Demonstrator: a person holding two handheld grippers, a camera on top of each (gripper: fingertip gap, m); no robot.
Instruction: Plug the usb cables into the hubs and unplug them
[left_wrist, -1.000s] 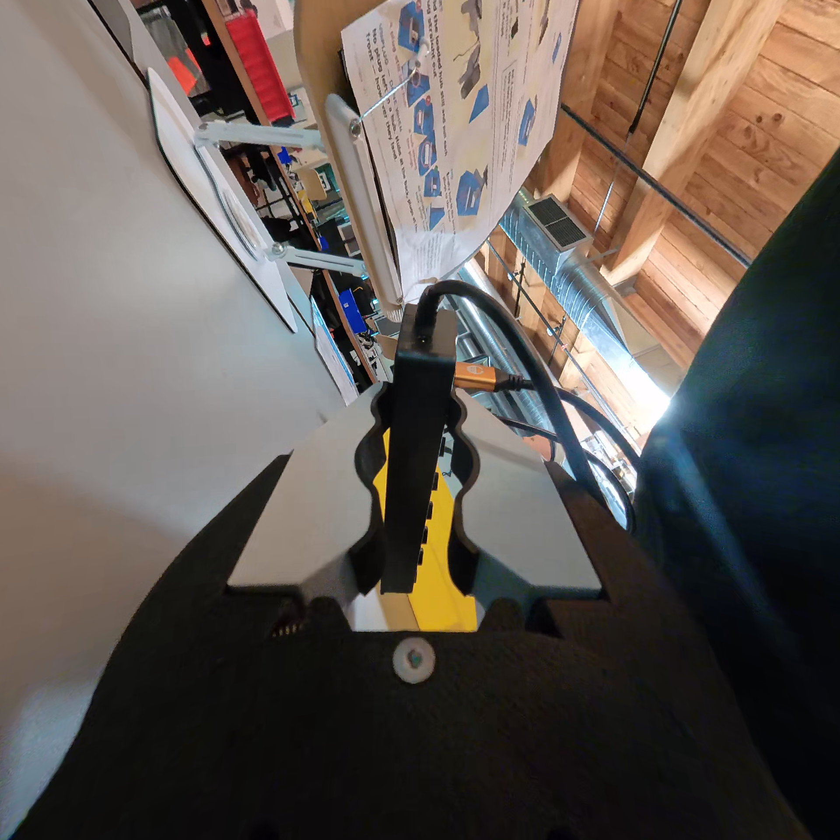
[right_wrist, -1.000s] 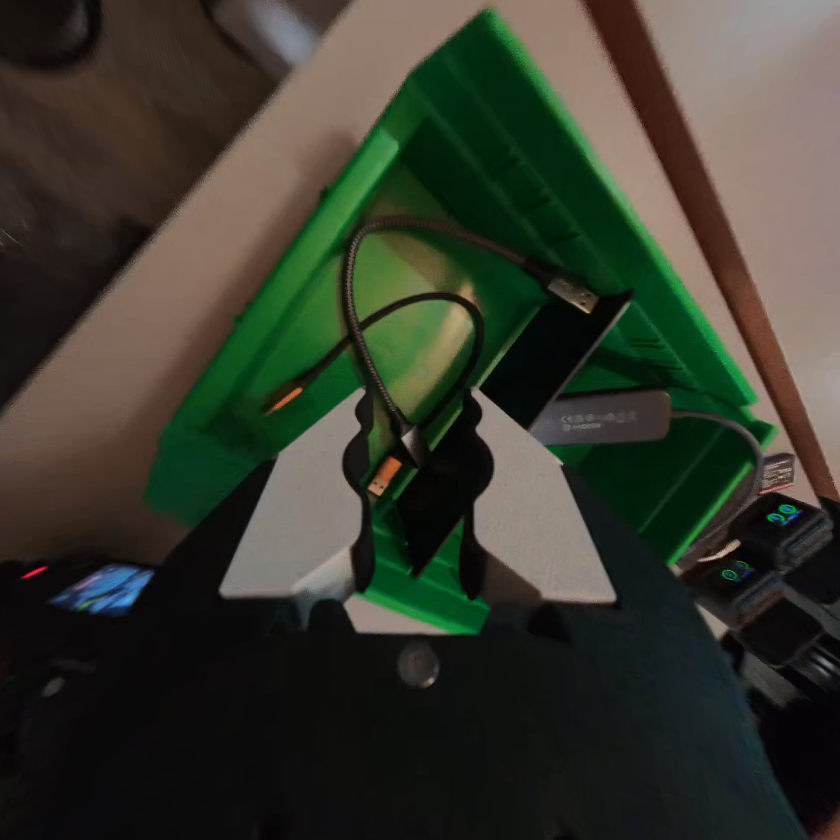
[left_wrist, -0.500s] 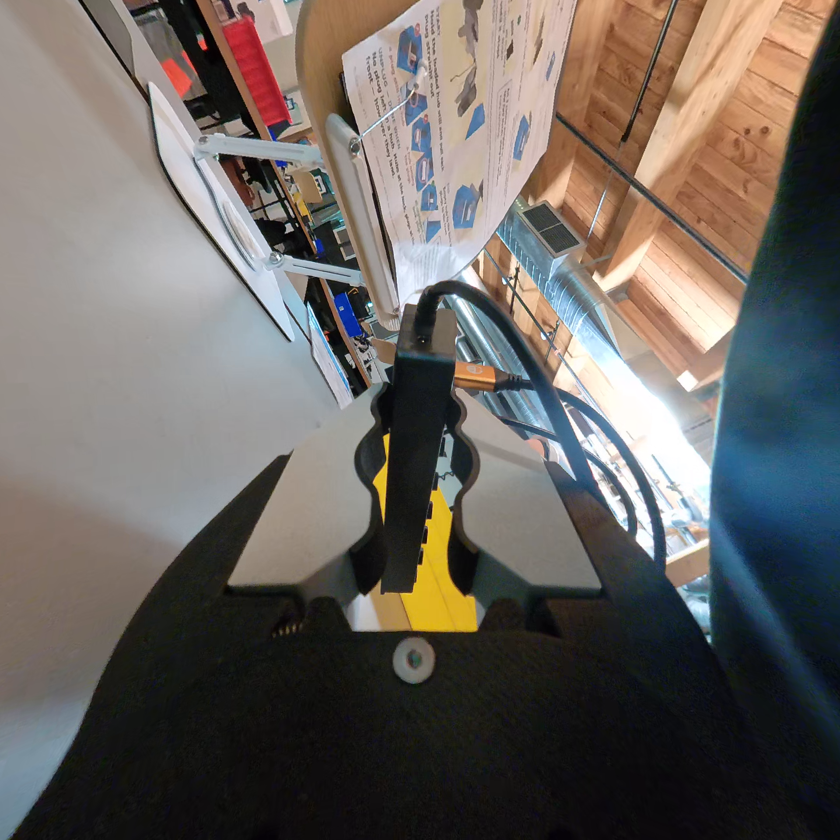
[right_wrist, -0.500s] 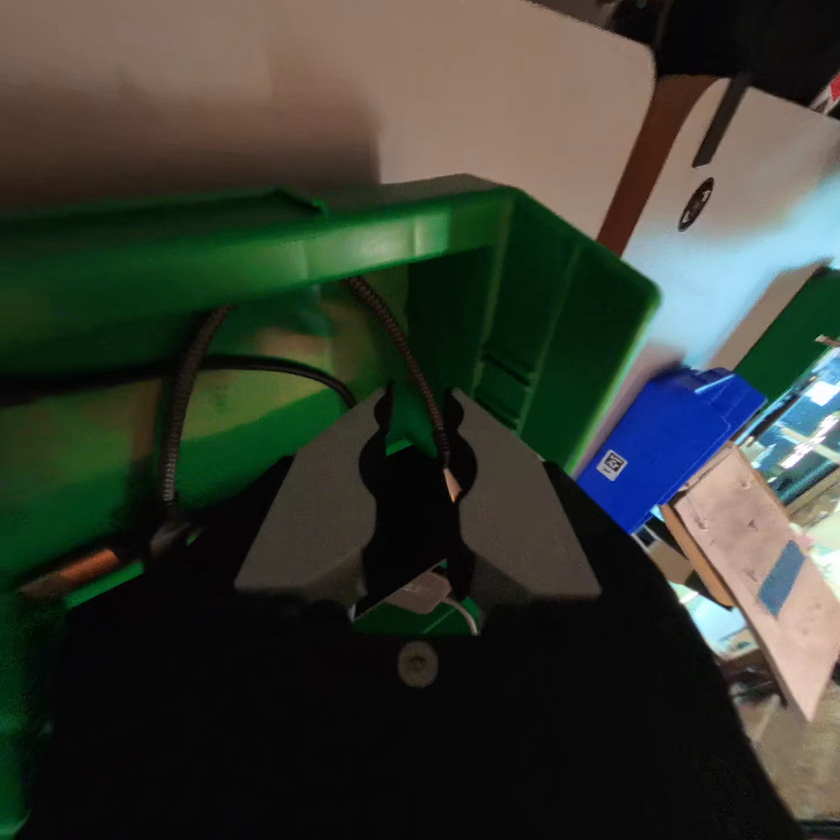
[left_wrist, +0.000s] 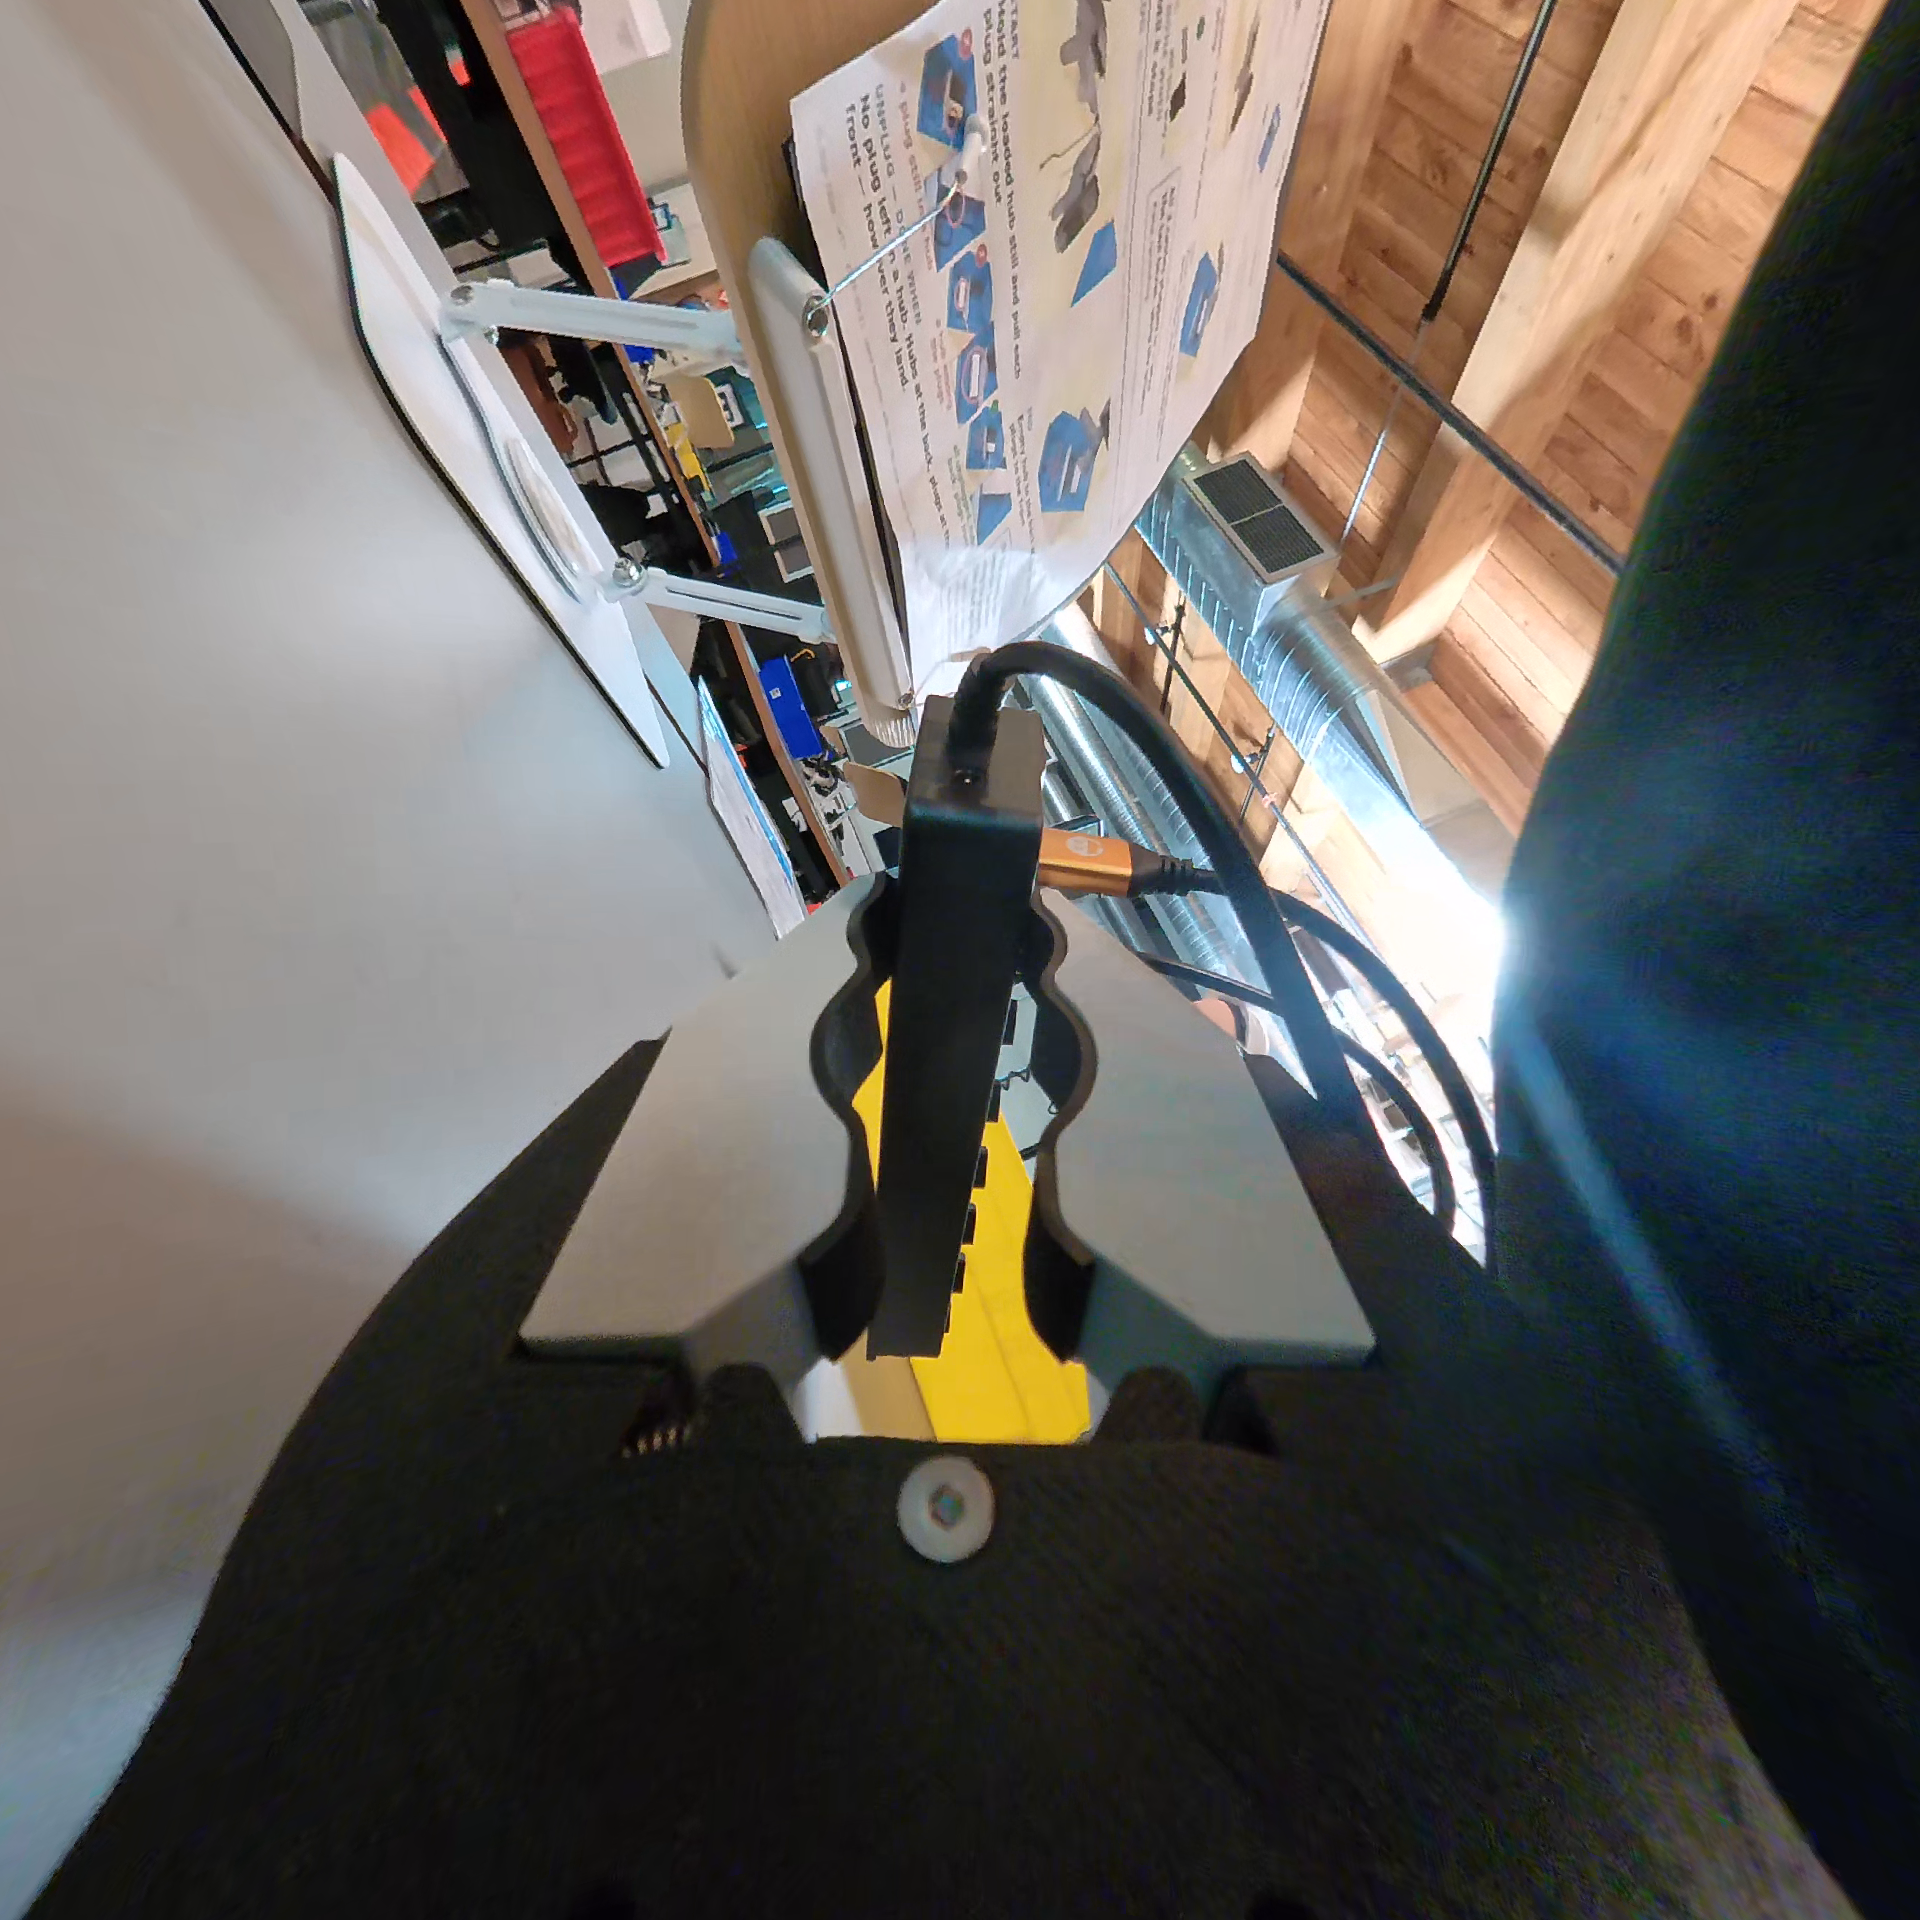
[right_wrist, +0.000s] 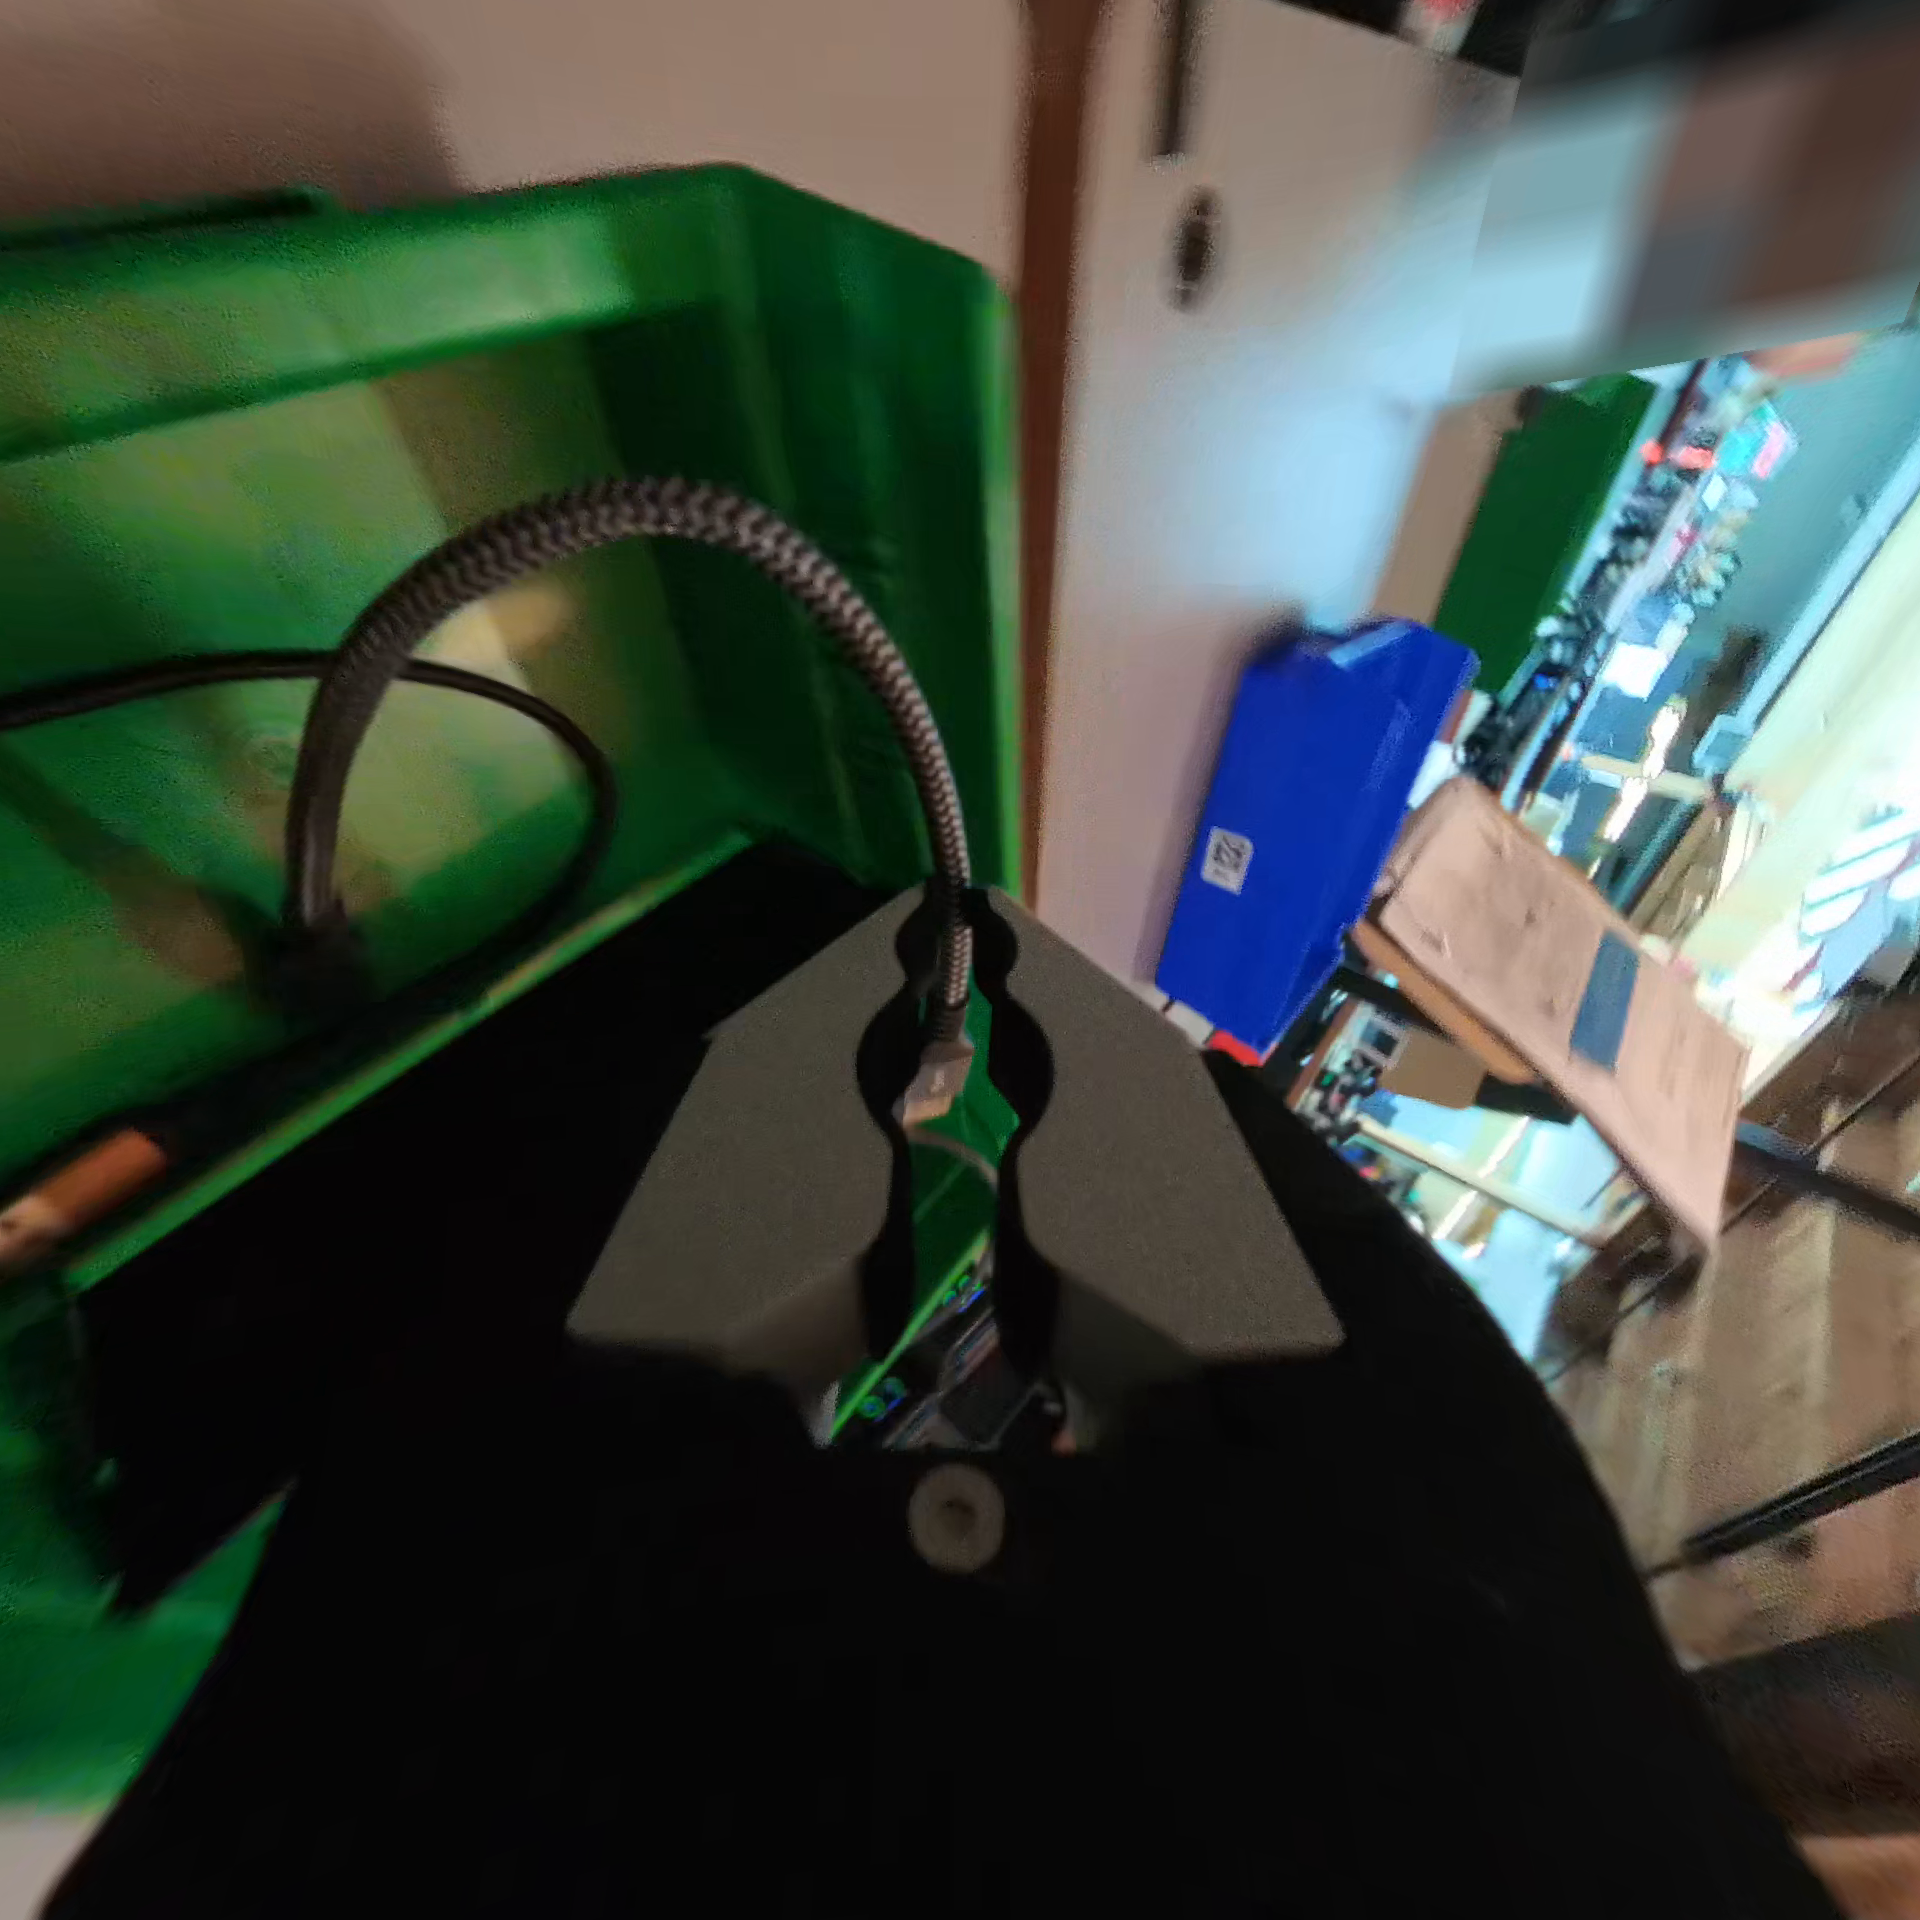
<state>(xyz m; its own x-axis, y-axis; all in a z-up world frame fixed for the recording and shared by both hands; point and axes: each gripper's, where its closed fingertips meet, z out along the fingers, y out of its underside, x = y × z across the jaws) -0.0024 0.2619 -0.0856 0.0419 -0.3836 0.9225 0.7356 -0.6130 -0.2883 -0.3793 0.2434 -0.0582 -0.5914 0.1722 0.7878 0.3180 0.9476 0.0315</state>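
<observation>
Left gripper (left_wrist: 951, 940): I have it clamped on the black hub (left_wrist: 951, 1039), both fingers pressed flat against the hub's wide faces.
Black hub: it stands on edge between my left fingers, long axis running away from the camera, a row of ports down its right-hand edge.
Orange plug (left_wrist: 1086, 860): seated in a port on the hub's right edge near the far end, its thin black lead trailing off to the right.
Thick black cable (left_wrist: 1164, 748): comes out of the hub's far end, arches over and drops down the right side of the left wrist view.
Yellow surface (left_wrist: 997, 1340): shows in the gap below the hub, behind my left fingers.
Right gripper (right_wrist: 951, 935): I have the jaws nearly closed, pinching the braided cable (right_wrist: 665, 520) just behind its metal plug (right_wrist: 932, 1086).
Metal plug: sits in the notch between my right fingers, pointing back toward the camera, not in any port.
Braided cable: loops up and over to the left, down into the green bin (right_wrist: 810, 343); its far end is blurred.
Green bin: fills the left of the right wrist view, a thin black cable (right_wrist: 499, 707) curling inside it.
Blue bin (right_wrist: 1309, 831): well beyond the green one, to the right.
Instruction sheet (left_wrist: 1060, 260): clipped to a board, above the hub in the left wrist view.
</observation>
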